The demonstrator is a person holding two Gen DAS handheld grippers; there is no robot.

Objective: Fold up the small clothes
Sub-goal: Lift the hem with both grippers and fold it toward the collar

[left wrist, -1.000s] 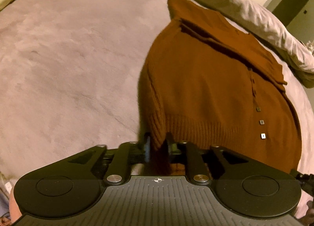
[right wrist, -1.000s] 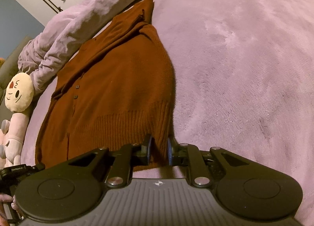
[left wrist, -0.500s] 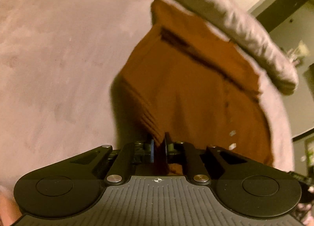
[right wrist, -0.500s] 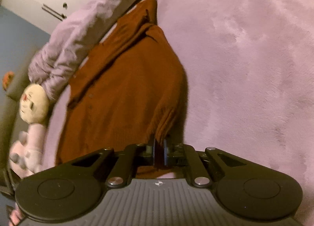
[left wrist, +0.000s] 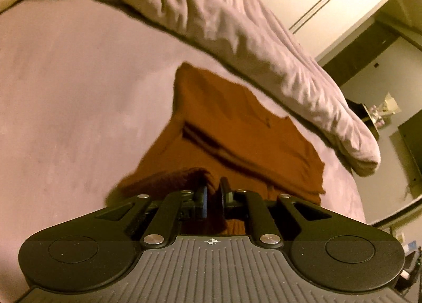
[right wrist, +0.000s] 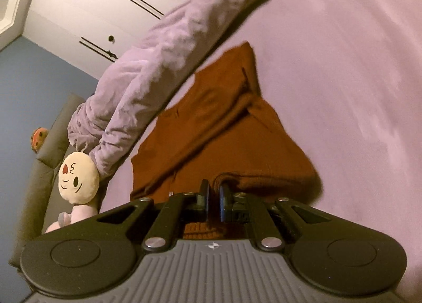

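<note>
A wide mauve bed surface (left wrist: 79,97) fills both views, and a rumpled duvet (left wrist: 237,34) of the same colour is bunched along its far side. On the surface, just beside the duvet, a rust-brown knitted sweater (left wrist: 250,131) is spread, its far part lying flat with a sleeve laid across it.

The near hem of the sweater is raised off the surface and is pinched at its two corners. The left gripper (left wrist: 213,195) is pressed together on the ribbed hem at one corner, with knit seen between and below its pads. The right gripper (right wrist: 214,199) is likewise clamped on the other corner, where the hem is rolled over just ahead of the fingers.

The step in hand is judged to be the bottom-to-top fold: the hem is being carried toward the collar end. The next move is judged to call for both corners to be brought forward level with each other, lowered onto the upper part of the sweater with the edges squared, and only then released; an uneven carry would be likely to leave the fold skewed.

Only in the right wrist view are a cream plush toy (right wrist: 78,181) and a grey headboard (right wrist: 50,160) shown, near the duvet's end. Only in the left wrist view is a dark doorway (left wrist: 369,47) given, together with the shadowed seam of the folded sleeve.
</note>
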